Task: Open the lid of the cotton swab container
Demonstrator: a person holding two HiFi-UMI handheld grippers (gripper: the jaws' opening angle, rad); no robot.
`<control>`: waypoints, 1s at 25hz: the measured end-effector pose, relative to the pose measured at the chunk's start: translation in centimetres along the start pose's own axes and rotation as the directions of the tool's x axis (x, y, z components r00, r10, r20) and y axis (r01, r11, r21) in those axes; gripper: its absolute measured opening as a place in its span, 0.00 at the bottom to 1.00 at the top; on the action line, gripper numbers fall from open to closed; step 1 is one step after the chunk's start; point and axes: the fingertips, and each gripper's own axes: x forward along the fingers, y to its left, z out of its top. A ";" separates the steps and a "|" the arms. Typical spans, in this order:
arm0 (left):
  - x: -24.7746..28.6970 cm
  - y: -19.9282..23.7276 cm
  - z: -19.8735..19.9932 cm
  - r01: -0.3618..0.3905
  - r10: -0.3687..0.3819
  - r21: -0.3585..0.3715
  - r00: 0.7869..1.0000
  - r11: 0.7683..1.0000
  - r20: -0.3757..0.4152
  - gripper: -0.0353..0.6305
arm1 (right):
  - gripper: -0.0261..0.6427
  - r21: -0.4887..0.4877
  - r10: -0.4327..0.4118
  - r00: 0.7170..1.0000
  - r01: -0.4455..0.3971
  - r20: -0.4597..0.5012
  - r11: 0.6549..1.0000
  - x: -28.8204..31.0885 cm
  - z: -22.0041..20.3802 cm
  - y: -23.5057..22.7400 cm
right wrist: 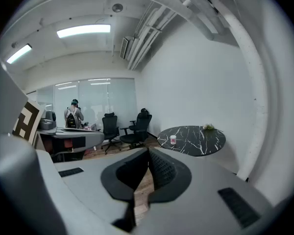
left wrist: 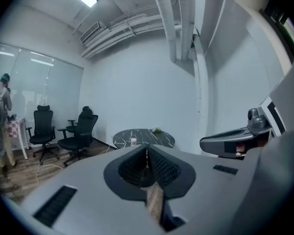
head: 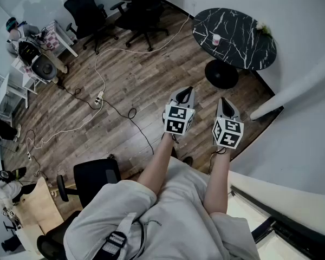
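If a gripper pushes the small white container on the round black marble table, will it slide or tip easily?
Probably light: the small white container looks tiny beside the round black marble table. It seems upright and short, so it may slide on that smooth-looking top rather than tip.

- Head view: high up, looking steeply down at the wood floor (head: 135,85).
- 2 gripper views: low, near level, facing the round table (left wrist: 152,138), far off.
- All 3 share that table.

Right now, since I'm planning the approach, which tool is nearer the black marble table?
Right. The right tool hangs straight in front of the black marble table; the left tool sits off to its left, farther away.
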 end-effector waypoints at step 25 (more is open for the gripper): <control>6.6 3.6 1.9 -0.005 0.005 0.002 1.000 1.000 -0.004 0.09 | 0.09 -0.010 0.123 0.992 -0.123 0.006 0.992 6.6 2.2 0.3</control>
